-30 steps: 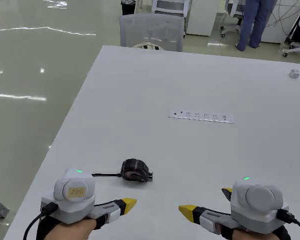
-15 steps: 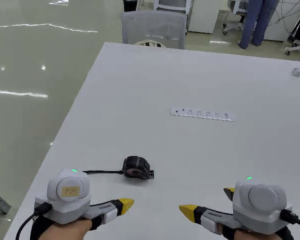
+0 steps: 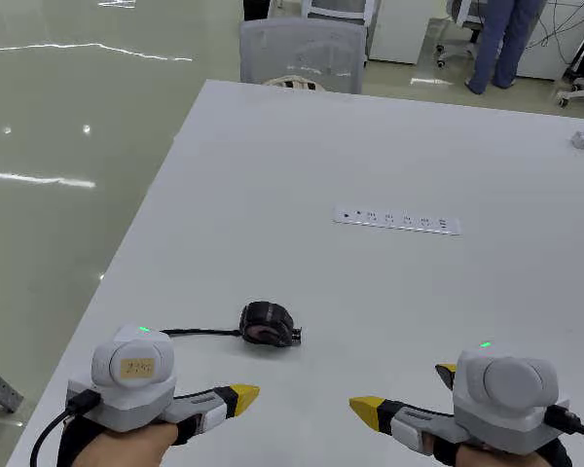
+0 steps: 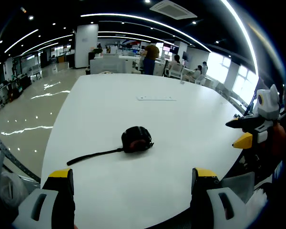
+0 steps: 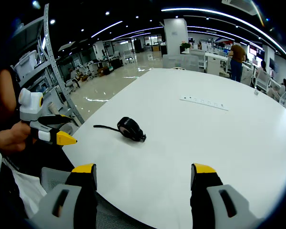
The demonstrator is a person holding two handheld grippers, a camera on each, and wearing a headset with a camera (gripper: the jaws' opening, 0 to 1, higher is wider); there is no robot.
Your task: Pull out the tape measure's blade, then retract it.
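Note:
A black tape measure (image 3: 268,324) lies on the white table (image 3: 370,146), with its black strap trailing to the left and no blade pulled out. It also appears in the left gripper view (image 4: 137,139) and the right gripper view (image 5: 129,129). My left gripper (image 3: 236,396) is open near the table's front edge, just short of the tape measure; its yellow-tipped jaws stand wide apart (image 4: 133,174). My right gripper (image 3: 405,389) is open at the front right, with nothing between its jaws (image 5: 143,168). Neither gripper touches the tape measure.
A white power strip (image 3: 397,221) lies flat in the middle of the table. A small grey object (image 3: 581,140) sits at the far right. A grey chair (image 3: 302,53) stands behind the far edge, and a person (image 3: 501,39) stands beyond it. The table's left edge runs close to my left gripper.
The head camera has tilted slightly. My left gripper has sunk a little toward the front edge. The tape measure and my right gripper stay where they were.

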